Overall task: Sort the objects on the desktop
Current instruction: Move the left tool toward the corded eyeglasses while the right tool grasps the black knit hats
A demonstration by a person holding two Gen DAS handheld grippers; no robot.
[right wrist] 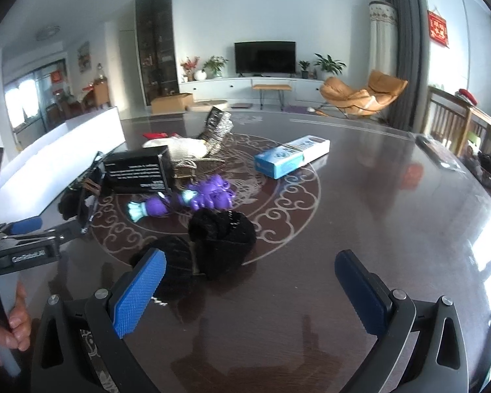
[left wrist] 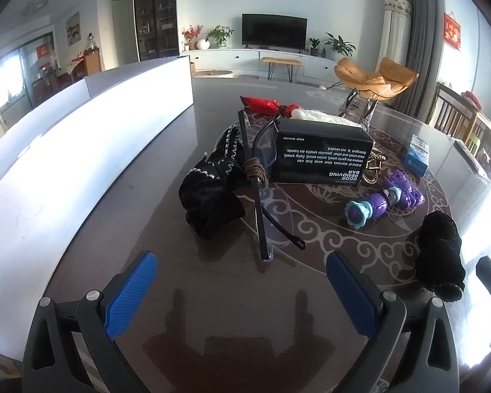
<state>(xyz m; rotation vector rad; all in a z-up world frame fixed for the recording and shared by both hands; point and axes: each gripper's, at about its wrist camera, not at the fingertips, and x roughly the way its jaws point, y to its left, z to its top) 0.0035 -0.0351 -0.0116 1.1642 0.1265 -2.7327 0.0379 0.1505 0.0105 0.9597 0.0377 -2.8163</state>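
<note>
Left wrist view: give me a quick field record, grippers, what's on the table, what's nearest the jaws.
left gripper: open, empty, over the table
right gripper: open, empty
table: dark, glossy, pale scroll pattern
nearest the left jaws: glasses, arms pointing at the camera
left of glasses: black glove
behind glasses: black box
right side: purple toy, second black glove, blue box
far left: white bin

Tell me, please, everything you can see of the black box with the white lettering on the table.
The black box is a rectangular carton, apparently cardboard, closed, lying on its side on the dark patterned table. White print reads "ODOR REMOVING BAR", upside down in the left wrist view. A pair of glasses leans against its left end, pale knitted fabric lies behind it, and a purple toy lies in front, apart.
</note>
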